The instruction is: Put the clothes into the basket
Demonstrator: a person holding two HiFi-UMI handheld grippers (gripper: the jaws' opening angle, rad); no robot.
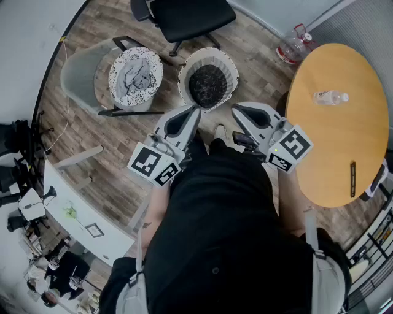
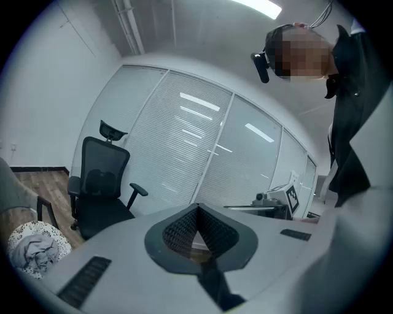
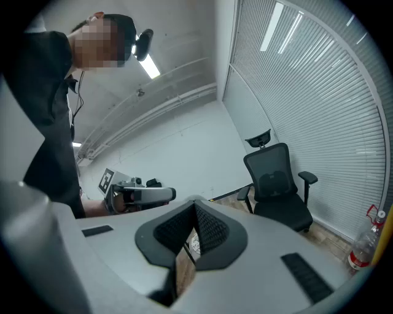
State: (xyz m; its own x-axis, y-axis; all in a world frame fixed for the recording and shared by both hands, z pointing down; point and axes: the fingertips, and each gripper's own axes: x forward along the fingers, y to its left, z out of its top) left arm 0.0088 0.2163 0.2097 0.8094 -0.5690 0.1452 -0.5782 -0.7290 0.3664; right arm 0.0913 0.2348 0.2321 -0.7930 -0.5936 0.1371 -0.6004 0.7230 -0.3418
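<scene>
A white basket [image 1: 228, 66] stands on the floor just ahead of me, with dark clothing [image 1: 207, 84] inside it. A crumpled white-and-grey patterned cloth [image 1: 135, 73] lies on the seat of a grey armchair [image 1: 80, 76] to the basket's left; it also shows low in the left gripper view as the patterned cloth [image 2: 34, 251]. My left gripper [image 1: 196, 108] is held level in front of my body, its tip near the basket's near rim, shut and empty [image 2: 197, 207]. My right gripper [image 1: 234, 109] is beside it, also shut with nothing between its jaws [image 3: 195, 204].
A black office chair [image 1: 184, 15] stands behind the basket. A round wooden table [image 1: 344, 147] at the right carries a water bottle [image 1: 330, 97] and a dark pen [image 1: 353, 178]. A large water jug [image 1: 295, 42] sits on the floor. A white desk [image 1: 73, 214] lies left.
</scene>
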